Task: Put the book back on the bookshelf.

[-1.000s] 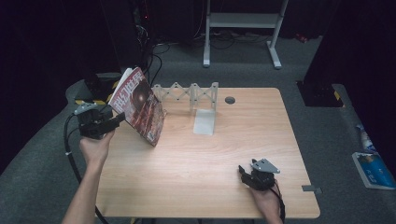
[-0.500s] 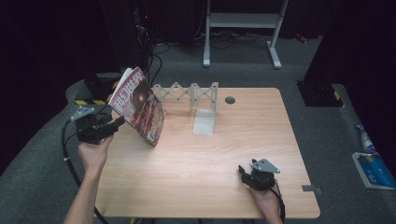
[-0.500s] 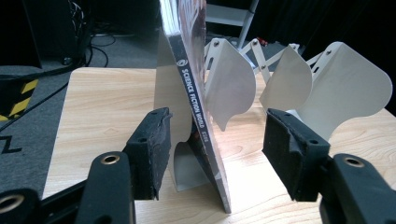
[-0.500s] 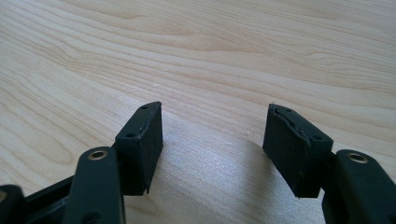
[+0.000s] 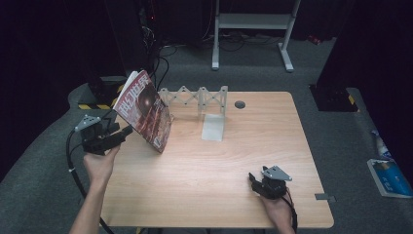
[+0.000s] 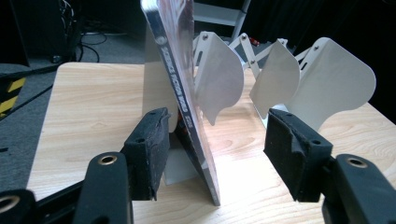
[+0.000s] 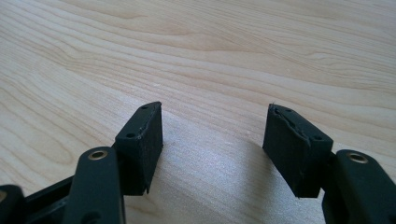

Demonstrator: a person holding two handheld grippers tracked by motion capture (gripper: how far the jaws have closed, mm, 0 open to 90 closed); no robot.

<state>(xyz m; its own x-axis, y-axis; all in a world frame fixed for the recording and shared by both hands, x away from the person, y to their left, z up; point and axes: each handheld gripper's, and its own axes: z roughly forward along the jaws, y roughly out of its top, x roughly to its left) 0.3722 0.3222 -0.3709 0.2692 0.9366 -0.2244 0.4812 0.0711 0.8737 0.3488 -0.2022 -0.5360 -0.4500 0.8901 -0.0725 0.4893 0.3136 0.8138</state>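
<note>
Wooden table (image 5: 204, 170) – at its far left a magazine (image 5: 144, 111) leans on the rack (image 5: 195, 95), between the wide left gripper (image 6: 217, 154), untouched. Right gripper (image 7: 215, 149) – also wide, empty.

Magazine (image 6: 180, 70) top cut off at the left gripper view's upper edge; spine lettering blurred.
</note>
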